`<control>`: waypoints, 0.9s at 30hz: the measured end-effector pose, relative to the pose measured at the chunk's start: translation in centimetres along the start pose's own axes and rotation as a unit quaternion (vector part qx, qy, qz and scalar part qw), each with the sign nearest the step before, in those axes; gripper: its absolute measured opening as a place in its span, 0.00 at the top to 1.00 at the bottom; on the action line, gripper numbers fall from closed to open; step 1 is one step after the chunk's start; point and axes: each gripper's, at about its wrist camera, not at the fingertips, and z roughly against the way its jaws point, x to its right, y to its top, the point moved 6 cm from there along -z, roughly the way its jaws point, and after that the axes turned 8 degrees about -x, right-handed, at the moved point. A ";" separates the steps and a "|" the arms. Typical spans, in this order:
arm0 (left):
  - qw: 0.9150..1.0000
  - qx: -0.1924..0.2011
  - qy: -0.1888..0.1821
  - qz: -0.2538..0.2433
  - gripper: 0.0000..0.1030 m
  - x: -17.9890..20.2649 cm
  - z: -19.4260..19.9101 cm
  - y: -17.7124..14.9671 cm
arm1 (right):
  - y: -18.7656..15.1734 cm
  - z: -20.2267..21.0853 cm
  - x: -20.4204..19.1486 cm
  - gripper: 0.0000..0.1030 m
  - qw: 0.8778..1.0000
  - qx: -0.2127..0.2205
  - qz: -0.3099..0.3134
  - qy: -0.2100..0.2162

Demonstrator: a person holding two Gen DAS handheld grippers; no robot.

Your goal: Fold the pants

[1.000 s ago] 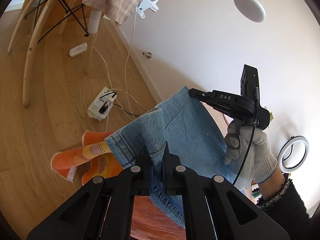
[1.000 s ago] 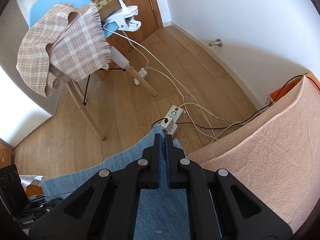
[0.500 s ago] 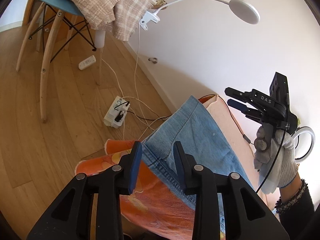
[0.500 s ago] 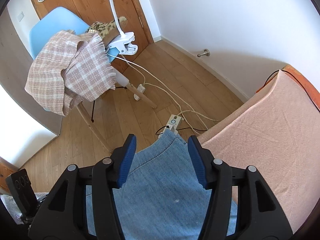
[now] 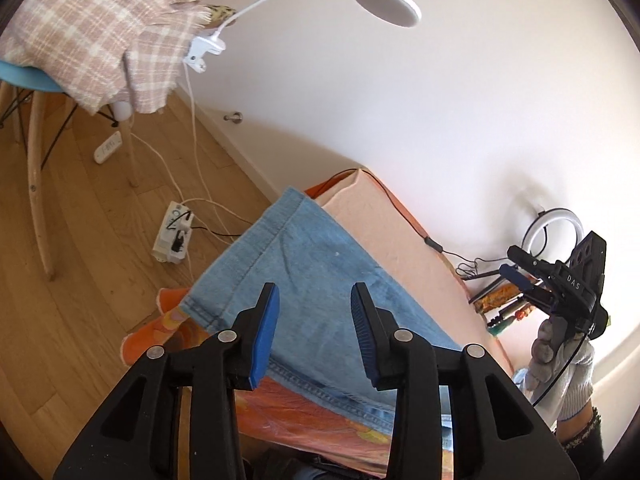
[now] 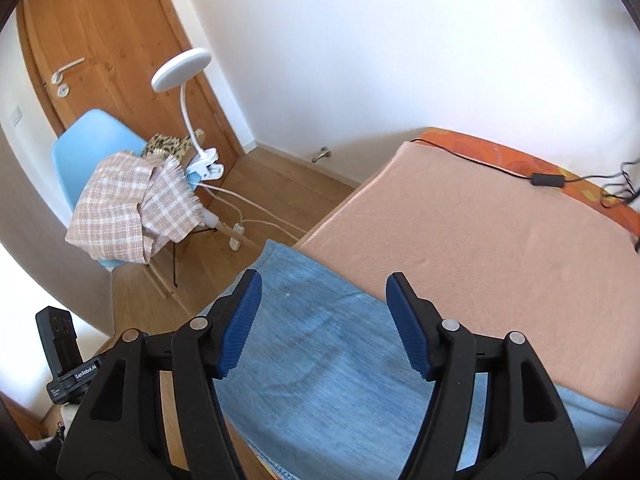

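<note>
Left tool (image 5: 314, 320): released, jaws just widened, nothing pinched, blue pads (image 5: 264, 330) parted above the jeans (image 5: 320, 280). Right tool (image 6: 322, 326): released too, jaws just spread wider, held clear above the denim with nothing gripped. Seen also at the right edge of the left view, raised in a gloved hand (image 5: 560, 356).

Jeans lay flat across the near part of the bed (image 6: 480, 240), over a peach blanket (image 5: 392, 224) and an orange patterned sheet (image 5: 304, 412). One hemmed end hung past the bed edge toward the floor (image 5: 80, 272). Stitched seam ran along the near side, just under the left tool.

Beyond the bed: blue chair (image 6: 88, 152) draped with a checked cloth (image 6: 132, 208), white clip lamp (image 6: 182, 68) fixed to it, cords trailing to a power strip (image 5: 174, 236) on the wood floor. Wooden door (image 6: 100, 40) behind the chair. Ring light (image 5: 556, 232) against the wall near the right hand. Black cable (image 6: 544, 179) lay along the far side of the bed.
</note>
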 end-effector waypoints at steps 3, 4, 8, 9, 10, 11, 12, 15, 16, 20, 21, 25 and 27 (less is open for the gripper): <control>0.999 -0.017 -0.035 -0.023 0.56 3.4 -1.1 -0.1 | -1.8 4.0 2.9 0.24 0.999 0.026 -0.034 -0.030; 0.998 -0.025 -0.045 -0.032 0.53 4.7 -1.7 -0.3 | -2.5 5.2 3.8 0.22 0.998 0.031 -0.042 -0.040; 0.992 -0.061 -0.083 -0.076 0.47 10.0 -4.1 -1.6 | -5.4 10.3 6.2 0.17 0.993 0.055 -0.062 -0.084; 0.989 -0.074 -0.093 -0.085 0.45 11.4 -4.9 -2.0 | -6.2 11.4 6.8 0.16 0.991 0.061 -0.071 -0.093; 0.986 -0.088 -0.103 -0.095 0.45 12.8 -5.7 -2.5 | -7.2 12.7 7.8 0.15 0.989 0.066 -0.081 -0.100; 0.983 -0.102 -0.112 -0.106 0.44 14.2 -6.5 -3.0 | -8.1 13.7 8.4 0.15 0.988 0.070 -0.091 -0.107; 0.979 -0.113 -0.119 -0.117 0.44 15.6 -7.2 -3.5 | -9.2 14.8 9.2 0.15 0.986 0.073 -0.101 -0.115; 0.967 -0.145 -0.138 -0.155 0.44 19.7 -9.2 -5.3 | -12.3 17.5 11.5 0.15 0.976 0.080 -0.123 -0.160; 0.963 -0.157 -0.144 -0.166 0.44 21.1 -10.0 -5.8 | -13.5 18.6 12.5 0.15 0.973 0.082 -0.130 -0.173; 0.944 -0.200 -0.164 -0.207 0.44 27.0 -12.6 -8.0 | -17.6 21.8 15.5 0.15 0.962 0.088 -0.174 -0.190; 0.938 -0.209 -0.168 -0.219 0.44 28.5 -13.0 -8.7 | -18.7 22.5 16.3 0.15 0.958 0.092 -0.186 -0.196; 0.916 -0.243 -0.178 -0.263 0.44 34.6 -15.0 -11.4 | -22.4 25.5 19.4 0.15 0.944 0.108 -0.219 -0.221; 0.906 -0.255 -0.175 -0.289 0.44 37.4 -16.0 -12.7 | -24.4 27.0 21.1 0.15 0.938 0.114 -0.240 -0.224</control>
